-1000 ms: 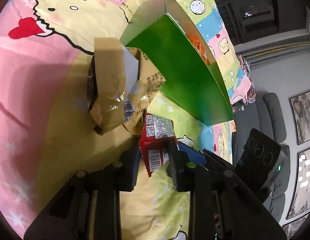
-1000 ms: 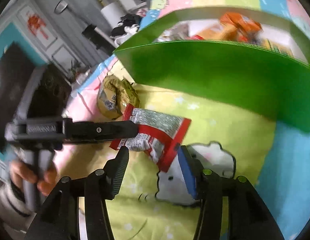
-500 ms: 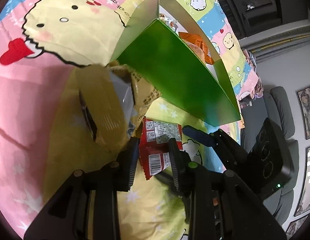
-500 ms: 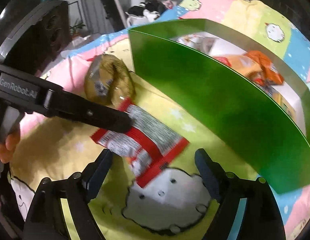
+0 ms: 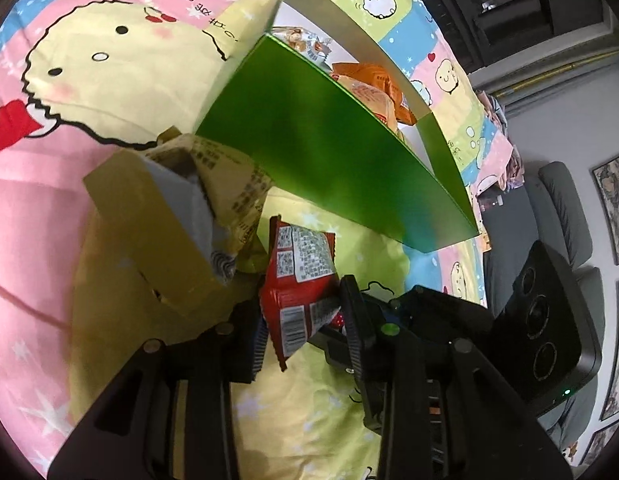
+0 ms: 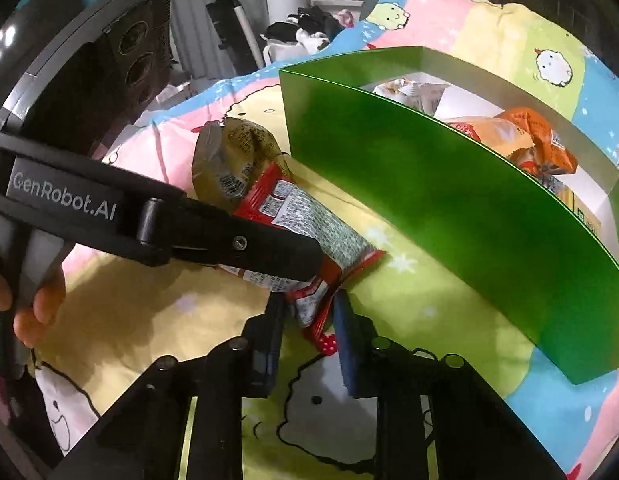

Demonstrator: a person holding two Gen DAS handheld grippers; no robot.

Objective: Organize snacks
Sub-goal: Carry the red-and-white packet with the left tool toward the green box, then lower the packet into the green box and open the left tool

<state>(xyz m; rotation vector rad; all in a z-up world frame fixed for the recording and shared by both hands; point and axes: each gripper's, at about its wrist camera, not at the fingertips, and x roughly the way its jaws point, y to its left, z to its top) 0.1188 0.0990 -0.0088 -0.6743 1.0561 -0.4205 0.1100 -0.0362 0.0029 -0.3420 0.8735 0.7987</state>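
Your right gripper [image 6: 307,336] has swung its jaws wide and is now closing them on the lower corner of the flat red foil snack packet [image 6: 309,220]; half a second back they stood clear either side of it. Pads look to press the crinkled edge.

Your left gripper [image 5: 301,312] has the packet's other end between its jaws, which are opening. A second ago they were pinched tighter. I read this as a hand-over, left to right.

The packet sits lifted just off the cartoon-print bedsheet [image 6: 149,312], close beside the tall green cardboard box [image 6: 429,208], not in it. Orange packets [image 6: 537,140] already lie inside. A crumpled olive-gold packet [image 6: 233,160] waits on the bed, touching the red one's far end.

Writing: "GenRobot.AI" on the left gripper's arm. On the red packet there are QR codes, a barcode and dense print, too small to read.
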